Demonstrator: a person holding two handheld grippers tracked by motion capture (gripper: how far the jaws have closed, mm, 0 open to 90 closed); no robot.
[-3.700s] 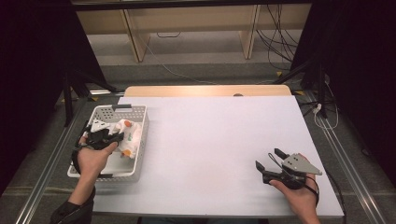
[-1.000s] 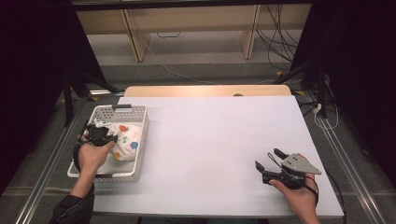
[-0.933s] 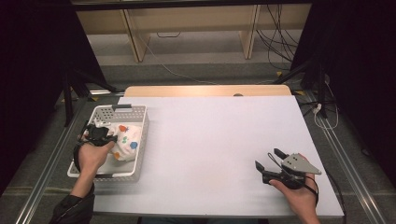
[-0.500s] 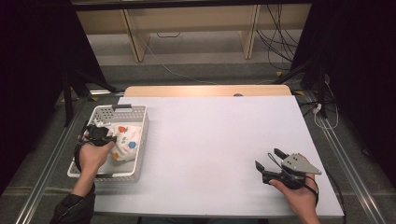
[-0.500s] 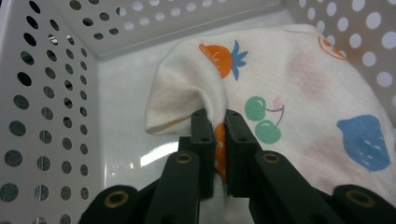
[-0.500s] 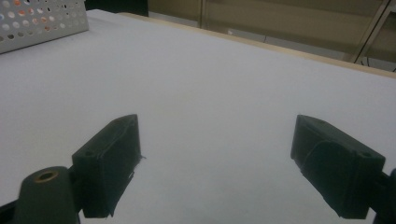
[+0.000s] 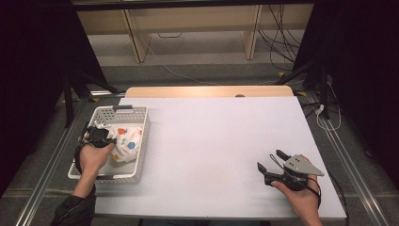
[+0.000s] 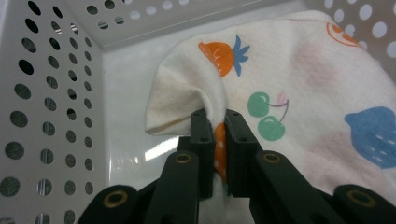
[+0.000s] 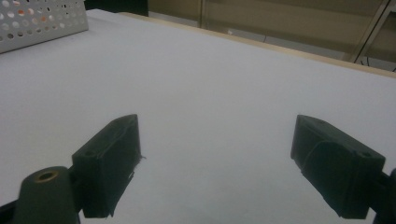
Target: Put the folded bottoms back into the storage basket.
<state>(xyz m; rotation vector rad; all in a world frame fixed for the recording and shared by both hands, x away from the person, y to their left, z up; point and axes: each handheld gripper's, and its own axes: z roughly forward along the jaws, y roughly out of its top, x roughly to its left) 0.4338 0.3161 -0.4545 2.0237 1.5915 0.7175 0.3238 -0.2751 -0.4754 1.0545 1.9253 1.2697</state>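
Cream fruit-print cloth (image 8: 299,88) pinched in left tongs (image 8: 219,140), lower fold hidden behind them

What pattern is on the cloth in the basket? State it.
Cream cloth printed with coloured fruit: orange pineapple, green cherries, a blue fruit. Clearest in the left gripper view.

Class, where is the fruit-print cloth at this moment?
In the high view the fruit-print cloth lies inside the white basket at the table's left, a fold pinched by the left gripper.

Soft printed cloth (image 8: 299,93) lies in a glossy perforated plastic basket (image 8: 51,93).
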